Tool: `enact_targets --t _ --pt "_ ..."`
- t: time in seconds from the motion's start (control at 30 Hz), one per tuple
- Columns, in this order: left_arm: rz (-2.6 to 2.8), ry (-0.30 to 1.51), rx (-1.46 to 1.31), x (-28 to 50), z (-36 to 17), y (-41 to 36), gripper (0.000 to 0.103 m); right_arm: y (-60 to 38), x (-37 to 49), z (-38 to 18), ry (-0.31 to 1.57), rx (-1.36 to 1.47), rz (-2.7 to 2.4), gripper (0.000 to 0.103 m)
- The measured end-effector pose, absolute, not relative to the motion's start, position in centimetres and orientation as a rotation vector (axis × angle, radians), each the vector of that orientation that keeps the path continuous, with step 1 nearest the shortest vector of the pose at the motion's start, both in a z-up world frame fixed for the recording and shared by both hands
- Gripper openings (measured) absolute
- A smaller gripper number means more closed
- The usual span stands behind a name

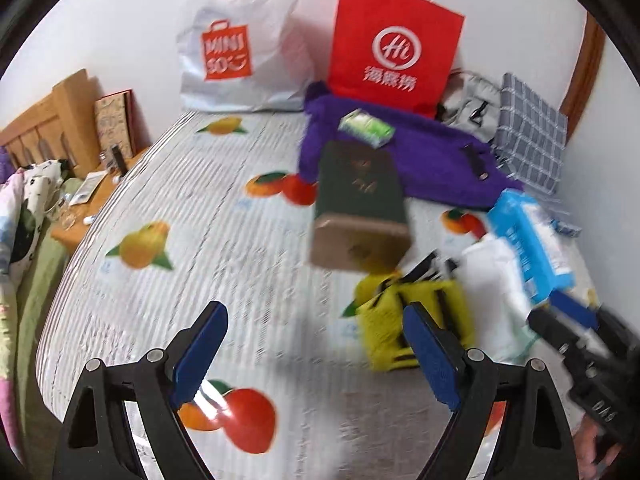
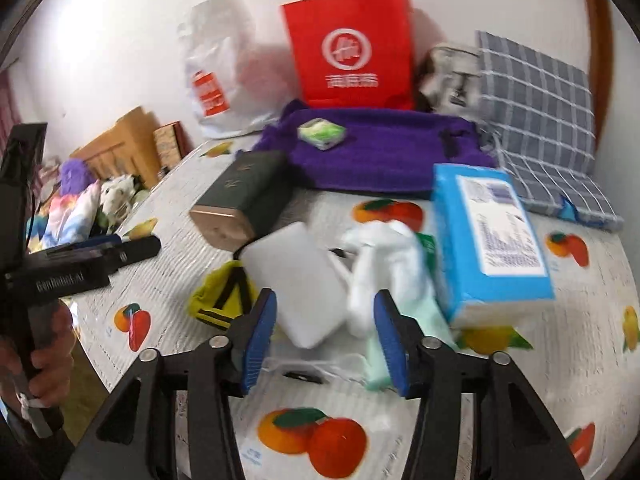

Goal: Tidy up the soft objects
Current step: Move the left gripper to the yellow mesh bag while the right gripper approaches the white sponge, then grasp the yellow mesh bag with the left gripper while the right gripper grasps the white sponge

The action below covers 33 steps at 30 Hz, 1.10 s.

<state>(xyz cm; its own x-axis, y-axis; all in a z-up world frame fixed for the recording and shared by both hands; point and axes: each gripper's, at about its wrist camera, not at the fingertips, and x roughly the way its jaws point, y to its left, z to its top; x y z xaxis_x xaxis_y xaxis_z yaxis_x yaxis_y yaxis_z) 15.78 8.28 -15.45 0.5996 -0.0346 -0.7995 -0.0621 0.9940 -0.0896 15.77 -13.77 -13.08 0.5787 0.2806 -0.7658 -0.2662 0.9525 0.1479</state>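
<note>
The left gripper (image 1: 314,354) was held agape over bare fruit-print tablecloth (image 1: 208,216); the right gripper (image 2: 324,336) was parted around – not pressing – a crumpled white cloth (image 2: 380,264). Closed carelessly, the 2 pads could snag the smooth white pack (image 2: 298,280) alongside.

My jaws wear blue pads (image 2: 260,332). Before me the bed sheet (image 1: 240,240) is white-striped with orange and red fruit prints. A purple knit (image 2: 380,152) lies beside a grey-and-white checked cloth (image 2: 536,120), a red paper bag (image 2: 352,52), a light-blue tissue pack (image 2: 492,240) and a yellow-and-black pouch (image 1: 404,320).
</note>
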Motion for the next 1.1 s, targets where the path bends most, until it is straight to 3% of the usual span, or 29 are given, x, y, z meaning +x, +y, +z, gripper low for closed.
enact_targets --t 0.07,0.33,0.4,0.53,1.03,1.1 --pt "0.034 0.948 -0.108 15.5 -16.6 8.9 0.088 -12.5 16.1 -13.4 0.889 -0.009 0.347 0.063" --pt "0.003 0.987 -0.182 15.8 -18.8 10.5 0.088 -8.9 18.8 -16.2 0.924 -0.133 0.320 0.064" --pt "-0.011 0.982 -0.182 16.0 -18.9 10.3 0.088 -8.9 18.9 -16.6 0.922 -0.129 0.317 0.053" --pt "-0.047 0.978 -0.178 16.3 -19.0 9.3 0.088 -9.8 18.2 -15.5 0.882 -0.068 0.368 0.042" --pt "-0.112 1.014 -0.210 18.6 -20.3 5.3 0.088 -14.4 14.3 -11.0 0.793 0.096 0.413 0.039" --pt "-0.089 1.007 -0.173 19.1 -20.6 4.3 0.084 -15.3 13.7 -11.0 0.791 0.091 0.381 0.039"
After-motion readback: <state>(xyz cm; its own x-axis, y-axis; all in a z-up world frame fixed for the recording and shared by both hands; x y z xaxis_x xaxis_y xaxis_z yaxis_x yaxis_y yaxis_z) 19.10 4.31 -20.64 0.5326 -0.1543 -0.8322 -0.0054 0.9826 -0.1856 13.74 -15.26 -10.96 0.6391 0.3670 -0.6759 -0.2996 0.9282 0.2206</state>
